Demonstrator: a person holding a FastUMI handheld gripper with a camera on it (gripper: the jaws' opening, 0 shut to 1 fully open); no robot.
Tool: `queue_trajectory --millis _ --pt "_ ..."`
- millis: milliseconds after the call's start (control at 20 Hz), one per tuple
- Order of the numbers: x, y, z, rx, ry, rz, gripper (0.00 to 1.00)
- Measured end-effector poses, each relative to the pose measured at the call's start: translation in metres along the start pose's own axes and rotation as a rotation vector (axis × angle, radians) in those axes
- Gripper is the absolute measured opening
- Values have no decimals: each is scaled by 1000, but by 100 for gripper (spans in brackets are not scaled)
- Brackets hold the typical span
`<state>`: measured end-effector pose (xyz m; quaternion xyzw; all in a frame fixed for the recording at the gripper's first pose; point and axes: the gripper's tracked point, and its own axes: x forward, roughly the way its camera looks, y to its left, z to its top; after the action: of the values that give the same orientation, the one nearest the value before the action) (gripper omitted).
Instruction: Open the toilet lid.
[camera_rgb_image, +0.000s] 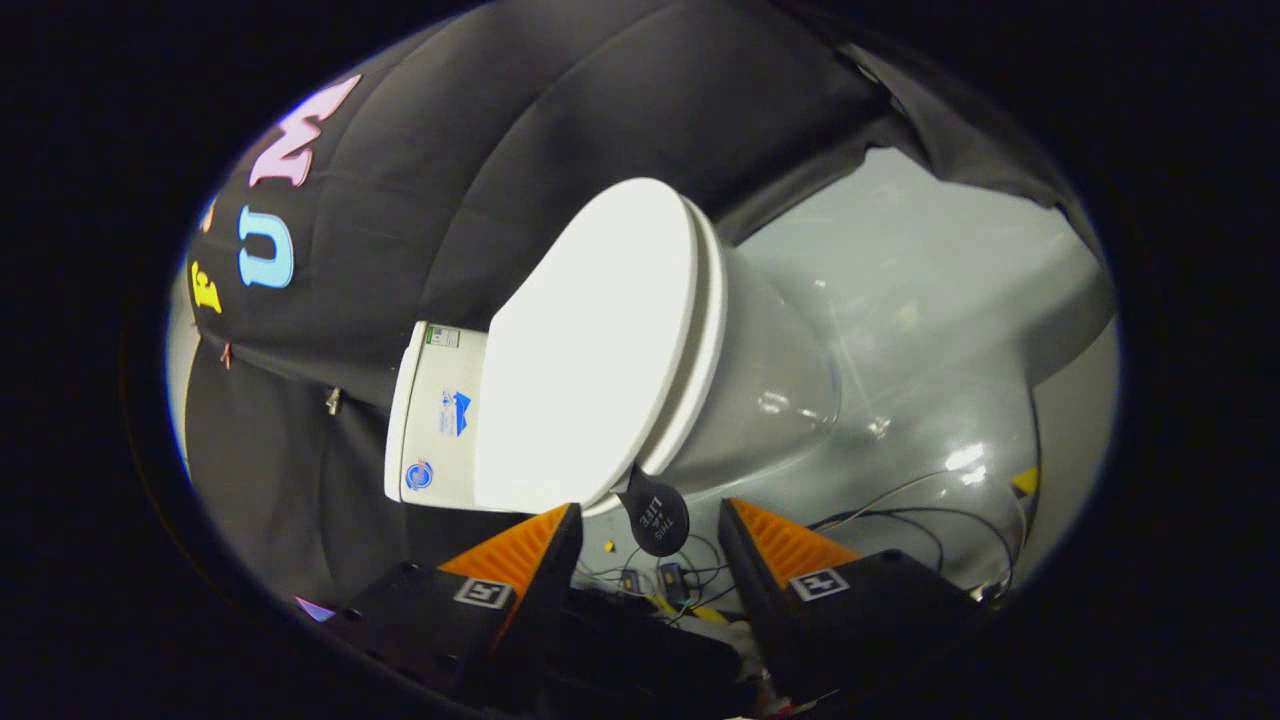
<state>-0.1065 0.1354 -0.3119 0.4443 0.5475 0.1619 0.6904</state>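
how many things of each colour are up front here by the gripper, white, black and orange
white: 2, the toilet lid, down on the bowl, and the tank
black: 1, the round tag hanging at the lid's edge, just ahead of the open gripper
orange: 2, the two finger pads
total: 5

- Staged test booth, not a real bathroom: black cloth wall (560, 120) hangs in folds directly behind the toilet (620, 350).
- Glossy grey floor (920, 300) spreads beside the toilet's base.
- Loose cables (900, 515) and small electronic parts lie on the floor near the toilet's front.
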Motion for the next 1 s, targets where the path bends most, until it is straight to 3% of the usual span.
queue_trajectory --millis 200,350,450,500,1000 --pt "19 -1 -10 -73 46 14 45" --pt "25 -4 -21 -189 96 -9 46" --pt "22 -15 -41 -184 115 -18 46" --pt "23 -8 -19 -156 116 -9 23" --pt "21 -5 -15 -117 110 29 22"
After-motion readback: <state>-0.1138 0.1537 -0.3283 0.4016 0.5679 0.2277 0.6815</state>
